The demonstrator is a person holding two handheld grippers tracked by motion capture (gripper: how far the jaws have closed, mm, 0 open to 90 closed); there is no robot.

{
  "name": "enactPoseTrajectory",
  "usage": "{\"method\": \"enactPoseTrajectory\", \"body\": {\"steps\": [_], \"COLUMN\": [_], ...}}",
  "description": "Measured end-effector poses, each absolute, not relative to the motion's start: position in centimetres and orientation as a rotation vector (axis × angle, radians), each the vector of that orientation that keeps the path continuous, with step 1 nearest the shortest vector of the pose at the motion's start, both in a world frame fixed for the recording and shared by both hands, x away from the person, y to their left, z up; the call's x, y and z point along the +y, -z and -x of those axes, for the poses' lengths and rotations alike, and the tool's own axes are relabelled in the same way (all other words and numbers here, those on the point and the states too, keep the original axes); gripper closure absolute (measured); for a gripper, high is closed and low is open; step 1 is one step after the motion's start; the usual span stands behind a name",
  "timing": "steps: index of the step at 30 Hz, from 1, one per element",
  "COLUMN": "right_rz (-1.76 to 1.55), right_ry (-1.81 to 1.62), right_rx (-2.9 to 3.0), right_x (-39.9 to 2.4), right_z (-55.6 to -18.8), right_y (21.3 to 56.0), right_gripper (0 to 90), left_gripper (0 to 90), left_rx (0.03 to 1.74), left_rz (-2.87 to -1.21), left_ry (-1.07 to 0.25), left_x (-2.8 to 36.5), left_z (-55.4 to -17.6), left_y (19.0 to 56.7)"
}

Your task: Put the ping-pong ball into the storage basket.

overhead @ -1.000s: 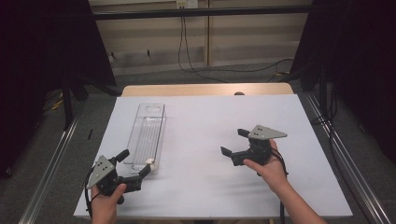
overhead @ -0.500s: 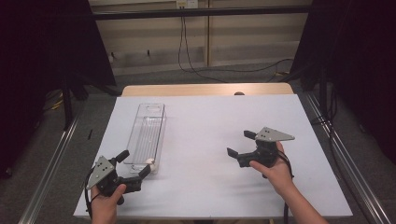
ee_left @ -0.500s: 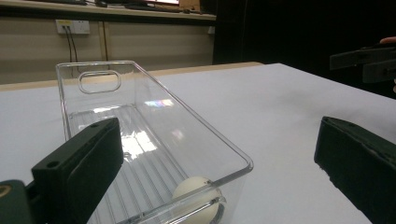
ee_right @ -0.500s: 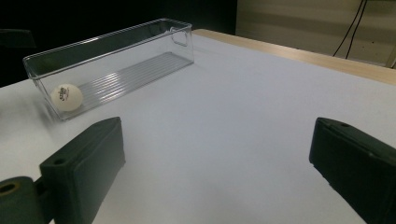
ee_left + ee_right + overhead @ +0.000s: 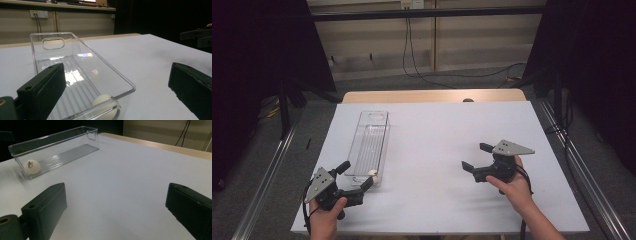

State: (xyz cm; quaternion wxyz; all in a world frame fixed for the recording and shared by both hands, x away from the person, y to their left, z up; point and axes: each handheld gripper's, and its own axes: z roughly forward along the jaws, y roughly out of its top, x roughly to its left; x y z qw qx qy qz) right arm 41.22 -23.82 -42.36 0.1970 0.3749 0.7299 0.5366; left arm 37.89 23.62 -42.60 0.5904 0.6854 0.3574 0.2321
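Clear, long rectangular plastic bin (image 5: 371, 145) with ribbed floor and an oval handle cut-out in its far end wall, lying on the white table sheet (image 5: 437, 130) toward the person's left. Its long axis runs from the near edge of the table away toward the far edge, tilted slightly to the right at the far end; the open side faces up. One small white ball (image 5: 372, 174) with a printed mark rests on the ribbed floor at the near end of the bin, against the near end wall; the rest of the bin holds nothing else.

Left gripper (image 5: 356, 181), black with a grey three-cornered plate, held low at the near left corner of the sheet, jaws spread wide. In the left gripper view the jaws stand apart on either side of the bin's near end (image 5: 82, 82), with the ball (image 5: 106, 106) low between them behind the clear wall; whether either jaw touches the bin cannot be told.

Right gripper (image 5: 474, 157), likewise black with a grey plate, held over bare sheet well to the right of the bin, jaws spread and gripping nothing. From the right gripper view the bin (image 5: 57, 147) lies well off, ball (image 5: 32, 166) at its near end.
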Motion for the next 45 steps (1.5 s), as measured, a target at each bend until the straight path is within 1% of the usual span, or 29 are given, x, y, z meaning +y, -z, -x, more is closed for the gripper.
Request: {"method": "enactPoseTrajectory", "body": {"steps": [45], "right_rz": [-1.092], "right_ry": [-1.49], "right_rx": [1.975], "right_x": [-27.9], "right_z": [-38.7], "right_y": [43.0], "right_gripper": [3.4], "left_gripper": [1.4], "left_rx": [0.818], "left_rz": [-1.609], "left_ry": [-0.534], "left_x": [23.5], "left_z": [-38.0], "left_y": [42.7]}}
